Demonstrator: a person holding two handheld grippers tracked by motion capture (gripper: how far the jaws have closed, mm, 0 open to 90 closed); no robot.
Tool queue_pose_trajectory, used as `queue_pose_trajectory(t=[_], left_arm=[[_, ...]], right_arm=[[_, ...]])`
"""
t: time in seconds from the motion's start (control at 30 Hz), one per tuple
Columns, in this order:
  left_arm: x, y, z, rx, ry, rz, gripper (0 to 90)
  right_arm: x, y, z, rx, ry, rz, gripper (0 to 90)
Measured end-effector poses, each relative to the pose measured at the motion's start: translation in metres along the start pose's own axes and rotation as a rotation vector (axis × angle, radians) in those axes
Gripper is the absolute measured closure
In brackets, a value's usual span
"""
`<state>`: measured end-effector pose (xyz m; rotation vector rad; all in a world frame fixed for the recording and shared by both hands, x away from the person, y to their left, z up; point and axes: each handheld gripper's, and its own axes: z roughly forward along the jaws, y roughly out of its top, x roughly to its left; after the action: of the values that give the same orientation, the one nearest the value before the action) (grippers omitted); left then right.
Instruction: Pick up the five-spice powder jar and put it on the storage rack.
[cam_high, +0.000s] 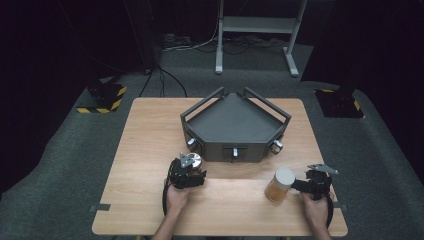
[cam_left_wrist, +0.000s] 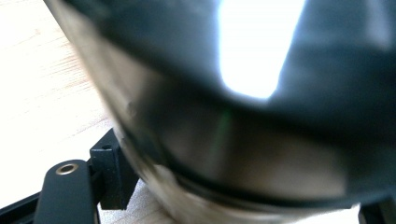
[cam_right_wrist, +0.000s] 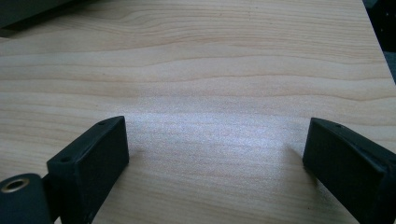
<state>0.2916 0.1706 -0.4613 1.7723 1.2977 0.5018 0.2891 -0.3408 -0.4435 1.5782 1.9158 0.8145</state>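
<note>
Silver round metal can (cam_high: 192, 160) is seen standing on the light wooden table (cam_high: 150, 150), just before the dark grey angular tray (cam_high: 235, 120), clasped by the left gripper (cam_high: 189, 170). Nothing is held between the parted jaws of the right gripper (cam_right_wrist: 215, 154). No writing can be read.

One wooden desk (cam_high: 150, 150) carries one dark angular tray (cam_high: 235, 122) near its far edge, one metal can (cam_high: 191, 160) toward the near left, and one amber jar (cam_high: 279, 185) with a white lid toward the near right. Two grippers are counted: the left gripper (cam_high: 187, 172) and the right gripper (cam_high: 300, 185).
</note>
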Motion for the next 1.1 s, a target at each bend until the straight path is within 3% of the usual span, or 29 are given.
queue_pose_trajectory(t=[0.1,0.33,0.4,0.47,0.53,0.57,0.6,0.63,0.67,0.73,0.8,0.87,1.1], left_arm=[[0.0,-0.001,0.001,-0.008,0.0,-0.012,24.8],[0.003,0.003,0.0,0.017,-0.003,0.013,28.0],[0.002,0.002,0.0,0.013,0.002,0.02,28.4],[-0.002,-0.003,0.003,-0.02,0.015,-0.007,28.9],[0.002,0.005,-0.001,0.031,0.008,0.046,29.4],[-0.003,-0.002,0.002,-0.016,0.017,0.002,29.4],[-0.001,0.002,0.0,0.012,0.014,0.032,29.5],[-0.001,0.001,0.001,0.005,0.015,0.026,29.6],[0.001,0.006,-0.002,0.038,0.011,0.059,29.7],[-0.001,0.003,0.0,0.016,0.016,0.04,29.8],[0.001,0.008,-0.002,0.047,0.013,0.073,29.9],[-0.001,0.004,-0.001,0.026,0.016,0.056,30.0],[0.001,0.008,-0.002,0.048,0.015,0.086,30.3]], right_arm=[[0.0,0.0,0.0,0.0,0.0,0.0,6.9],[0.0,0.0,0.0,0.0,0.0,0.0,6.9],[0.0,0.0,0.0,0.0,0.0,0.0,6.9],[0.0,0.0,0.0,0.0,0.0,0.0,6.9],[0.0,0.0,0.0,0.0,0.0,0.0,6.9],[0.0,0.0,0.0,0.0,0.0,0.0,6.9],[0.0,0.0,0.0,0.0,0.0,0.0,6.9],[0.0,0.0,0.0,0.0,0.0,0.0,6.9],[0.0,0.0,0.0,0.0,0.0,0.0,6.9],[0.0,0.0,0.0,0.0,0.0,0.0,6.9],[0.0,0.0,0.0,0.0,0.0,0.0,6.9],[0.0,0.0,0.0,0.0,0.0,0.0,6.9],[0.0,0.0,0.0,0.0,0.0,0.0,6.9]])
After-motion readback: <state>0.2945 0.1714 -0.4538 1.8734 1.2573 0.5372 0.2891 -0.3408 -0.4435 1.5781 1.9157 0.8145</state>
